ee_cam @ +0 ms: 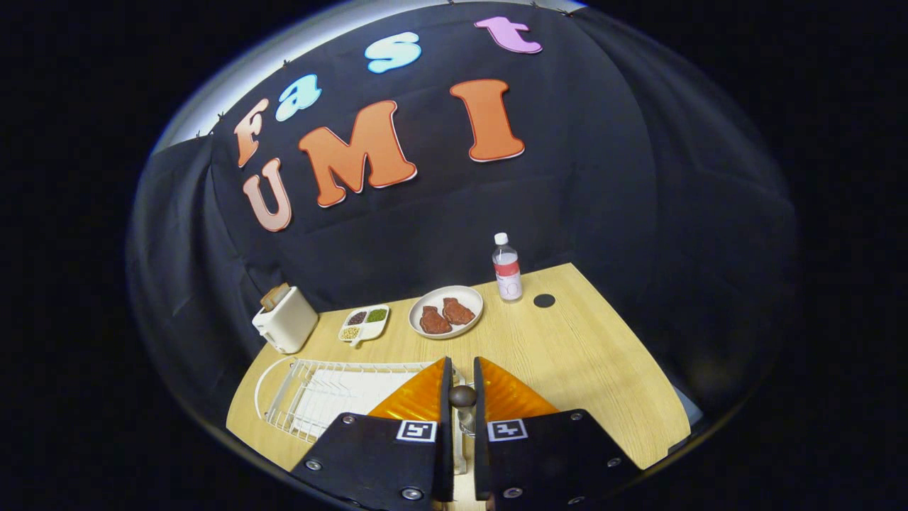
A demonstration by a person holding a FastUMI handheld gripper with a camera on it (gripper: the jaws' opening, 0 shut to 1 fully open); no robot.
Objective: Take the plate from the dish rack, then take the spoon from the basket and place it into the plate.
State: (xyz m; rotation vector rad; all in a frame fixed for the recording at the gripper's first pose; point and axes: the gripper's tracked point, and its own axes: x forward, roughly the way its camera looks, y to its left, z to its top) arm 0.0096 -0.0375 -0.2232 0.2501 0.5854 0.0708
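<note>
Dark, round-ended spoon handle (pixel 462 396) sits pinched between the gripper's (pixel 462 387) 2 nearly closed fingers, low in the frame's centre. White wire dish rack (pixel 312 397) lies lower left; a round white plate (pixel 446 311) holding 2 brown pieces sits beyond, mid-frame, on the wooden table (pixel 582 369).

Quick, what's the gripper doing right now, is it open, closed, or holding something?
Gripper: nearly closed on the spoon handle, whose dark rounded end shows between the fingers, above the dish rack.
</note>
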